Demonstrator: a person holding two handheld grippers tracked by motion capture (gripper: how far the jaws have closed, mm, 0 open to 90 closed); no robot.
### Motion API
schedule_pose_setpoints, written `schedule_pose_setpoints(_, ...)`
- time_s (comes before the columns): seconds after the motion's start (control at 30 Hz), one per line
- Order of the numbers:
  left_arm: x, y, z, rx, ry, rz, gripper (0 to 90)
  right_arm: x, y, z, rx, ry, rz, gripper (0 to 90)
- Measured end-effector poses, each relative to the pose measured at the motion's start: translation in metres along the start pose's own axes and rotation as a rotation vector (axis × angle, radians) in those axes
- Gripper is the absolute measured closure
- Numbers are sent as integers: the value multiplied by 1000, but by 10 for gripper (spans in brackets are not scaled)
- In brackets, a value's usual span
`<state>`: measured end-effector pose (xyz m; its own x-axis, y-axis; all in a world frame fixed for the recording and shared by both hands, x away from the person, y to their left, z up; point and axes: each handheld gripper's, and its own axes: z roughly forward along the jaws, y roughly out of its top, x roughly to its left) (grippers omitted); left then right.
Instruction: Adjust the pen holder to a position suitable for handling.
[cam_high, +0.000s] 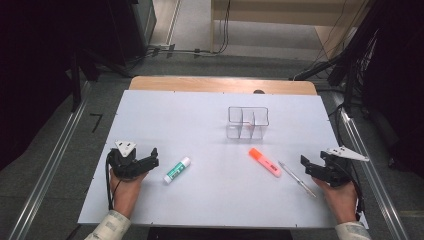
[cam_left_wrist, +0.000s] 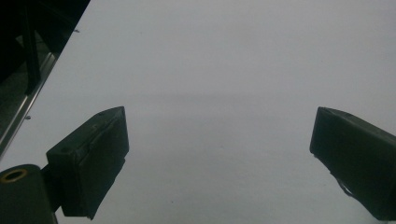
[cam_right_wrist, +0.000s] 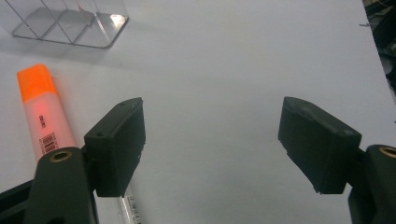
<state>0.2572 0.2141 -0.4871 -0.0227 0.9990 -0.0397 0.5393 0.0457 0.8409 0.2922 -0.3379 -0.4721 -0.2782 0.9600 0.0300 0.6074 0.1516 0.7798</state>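
From above, a white sheet (cam_high: 210, 150) covers the table, grey floor around it; the glue stick (cam_high: 177, 169) lies just beside the released left gripper (cam_high: 152, 159). The left gripper view shows bare white. The right gripper (cam_right_wrist: 212, 140) gapes near the highlighter (cam_right_wrist: 44, 116).

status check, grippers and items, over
Left gripper open, empty. Right gripper open, empty. Glue stick, highlighter, pen loose; organizer unobstructed.

Clear organizer (cam_right_wrist: 70, 23) cut off by top edge; pen (cam_right_wrist: 128, 210) under jaw.
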Motion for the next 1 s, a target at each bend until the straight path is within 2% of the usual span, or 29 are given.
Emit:
schedule_pose_setpoints(0.5,-5,3,5,8,-16,2,53,5,6,7,-7,3,-11,215)
schedule_pose_setpoints(0.6,-6,4,7,19,-15,15,53,8,8,9,-3,5,-19,215)
schedule_pose_setpoints(0.9,-14,9,7,5,-18,64,53,20,21,17,-18,26,-47,215)
schedule_pose_setpoints(1.0,-21,14,9,1,-39,74,62,26,28,23,-20,31,-57,216)
